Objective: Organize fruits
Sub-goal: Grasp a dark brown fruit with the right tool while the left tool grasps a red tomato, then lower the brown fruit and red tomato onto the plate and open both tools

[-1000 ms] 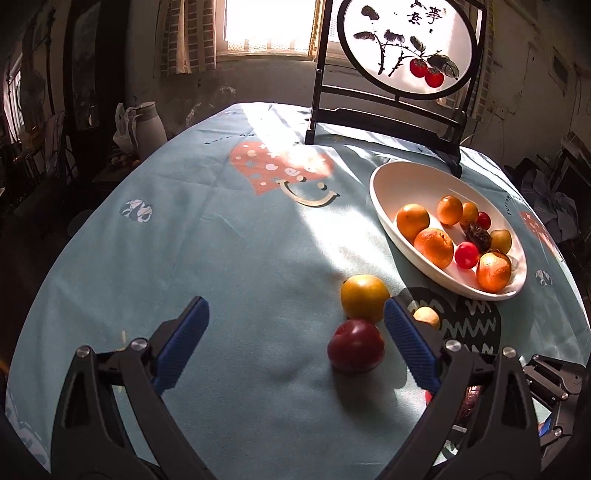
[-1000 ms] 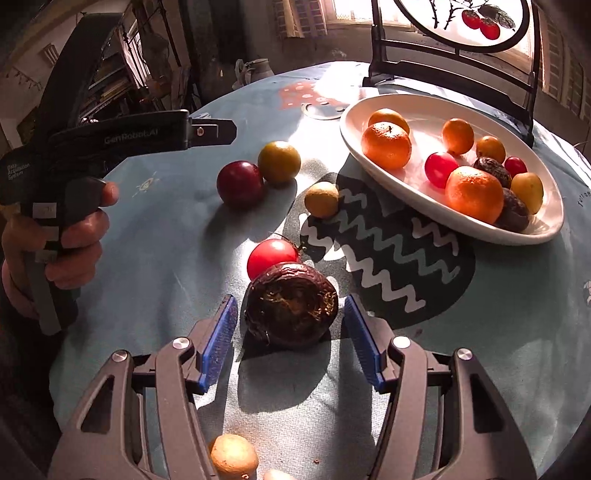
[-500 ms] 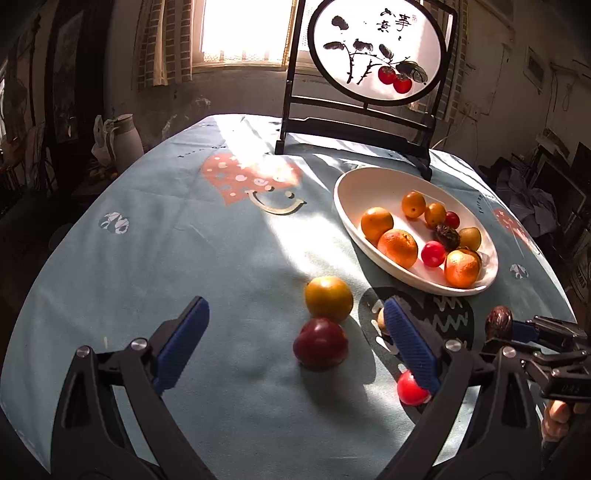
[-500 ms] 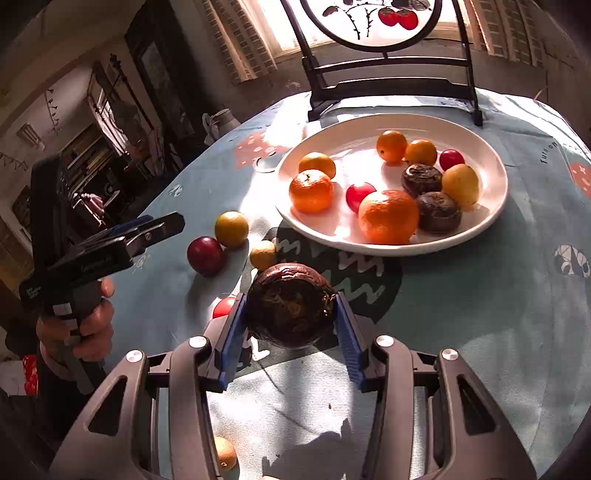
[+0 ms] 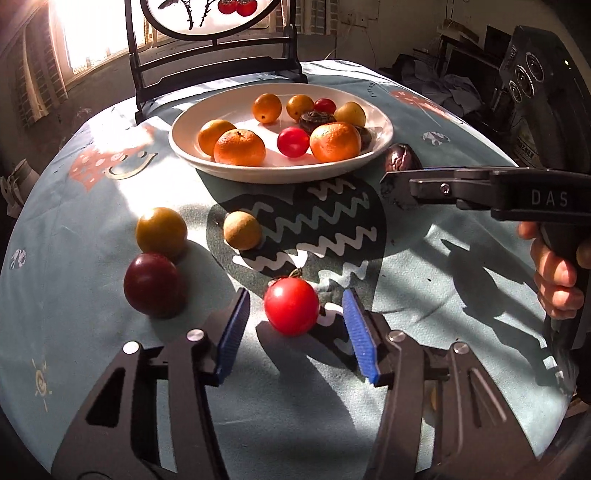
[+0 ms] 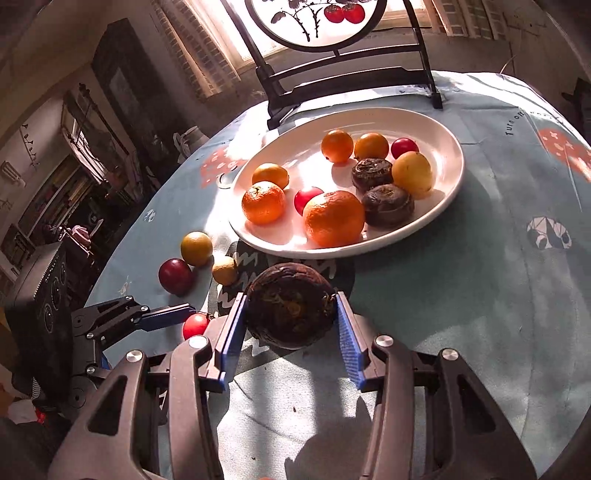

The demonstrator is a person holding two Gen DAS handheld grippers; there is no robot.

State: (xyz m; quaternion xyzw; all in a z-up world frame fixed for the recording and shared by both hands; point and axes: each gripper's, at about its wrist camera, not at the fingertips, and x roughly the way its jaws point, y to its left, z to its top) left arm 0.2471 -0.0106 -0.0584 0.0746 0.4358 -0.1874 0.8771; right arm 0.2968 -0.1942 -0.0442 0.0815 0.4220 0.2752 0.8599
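My right tongs (image 6: 290,325) are clamped on a dark wrinkled fruit (image 6: 290,308), both blue pads pressed to its sides. I carry it clear of the worktop (image 6: 480,295), just short of the near rim of the white plate (image 6: 448,173). My guess is that the high carry is to get over that rim.

My left tongs (image 5: 291,332) are closing, with the red fruit (image 5: 291,311) between the pads. A gap shows on each side, so no grip yet. The fruit sits on the cloth. The tongs come in low and from the near side, which I judge suits a small round thing that could roll.

Three loose fruits lie beyond it: a maroon plum (image 5: 153,284) touching a yellow-green fruit (image 5: 161,232), and a small tan fruit (image 5: 242,230) apart on the dark zigzag patch (image 5: 325,221).

The plate already holds oranges, small red fruits, yellow ones and two more dark wrinkled ones, so that is the collecting point.

Writing: "DAS" on the right tool body in the left view. The cloth lettering at the far edge and the characters on the round screen (image 6: 317,22) are too small to read.
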